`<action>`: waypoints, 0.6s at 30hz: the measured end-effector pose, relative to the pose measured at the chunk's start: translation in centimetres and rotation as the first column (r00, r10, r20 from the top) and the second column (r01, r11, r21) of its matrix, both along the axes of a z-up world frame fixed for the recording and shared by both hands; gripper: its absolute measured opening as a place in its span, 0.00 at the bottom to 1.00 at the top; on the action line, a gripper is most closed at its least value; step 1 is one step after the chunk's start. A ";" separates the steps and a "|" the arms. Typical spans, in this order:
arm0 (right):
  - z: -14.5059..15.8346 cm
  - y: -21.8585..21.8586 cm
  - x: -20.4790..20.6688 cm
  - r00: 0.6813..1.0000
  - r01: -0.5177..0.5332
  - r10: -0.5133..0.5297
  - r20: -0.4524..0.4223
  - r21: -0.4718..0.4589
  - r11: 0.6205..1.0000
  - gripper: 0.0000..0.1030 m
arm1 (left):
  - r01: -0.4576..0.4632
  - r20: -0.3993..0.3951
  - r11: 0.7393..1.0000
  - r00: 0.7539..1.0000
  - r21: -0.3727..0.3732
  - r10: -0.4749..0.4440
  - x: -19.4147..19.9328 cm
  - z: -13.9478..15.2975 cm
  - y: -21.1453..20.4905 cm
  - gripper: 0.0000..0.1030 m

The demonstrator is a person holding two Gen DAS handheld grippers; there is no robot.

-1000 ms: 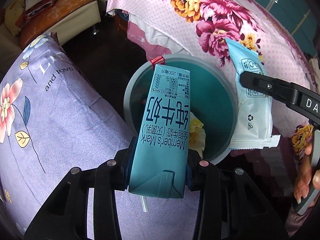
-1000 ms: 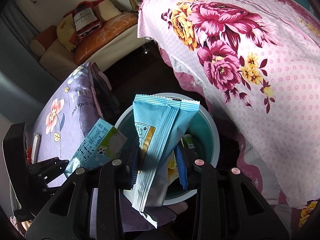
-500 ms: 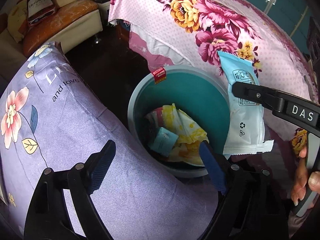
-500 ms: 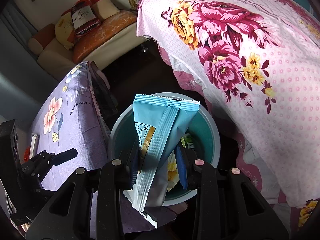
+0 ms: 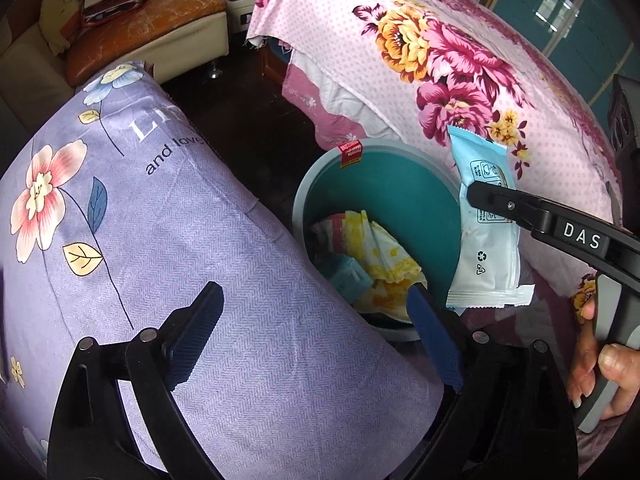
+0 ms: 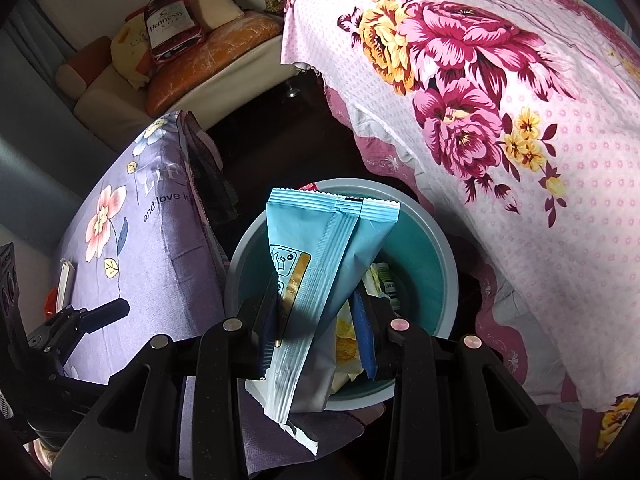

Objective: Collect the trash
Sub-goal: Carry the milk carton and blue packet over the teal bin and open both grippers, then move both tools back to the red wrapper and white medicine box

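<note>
Lilac woven cloth (image 5: 168,264) beneath left claw (image 5: 316,332), spread wide, empty; round teal bin (image 5: 384,192) ahead, crumpled wrappers (image 5: 380,256) inside. Glossy blue crimped packet (image 6: 316,276) pinched upright in right claw (image 6: 316,332), above bin (image 6: 424,240).

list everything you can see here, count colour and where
trash bin: 1, grey rim, teal inside, on the dark floor between the two covered surfaces
wrapper: 1, light blue, held over the bin by the right gripper
milk carton: 1, light blue, lying in the bin
yellow-and-white wrappers: a crumpled bunch, in the bin beside the carton
red label: 1, on the bin's far rim
purple floral cloth: 1, covering the surface left of the bin
pink floral cloth: 1, draped right of the bin
sofa: 1, cream with orange cushions, far back
Hennessy bottle cushion: 1, on the sofa
left gripper: black, blue pads, open, empty
right gripper: black, shut on the wrapper
hand: 1, on the right gripper's handle
</note>
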State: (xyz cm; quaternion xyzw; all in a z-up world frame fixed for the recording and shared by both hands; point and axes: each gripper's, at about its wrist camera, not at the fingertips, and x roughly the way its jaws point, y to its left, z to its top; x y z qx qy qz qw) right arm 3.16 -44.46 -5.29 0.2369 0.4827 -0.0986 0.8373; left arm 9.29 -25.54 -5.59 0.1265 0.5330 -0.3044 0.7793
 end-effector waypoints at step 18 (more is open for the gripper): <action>0.4 2.9 0.4 0.999 -0.018 0.018 -0.042 -0.003 1.000 0.73 | -0.067 0.002 0.997 0.998 -0.033 0.067 -0.4 0.8 4.3 0.91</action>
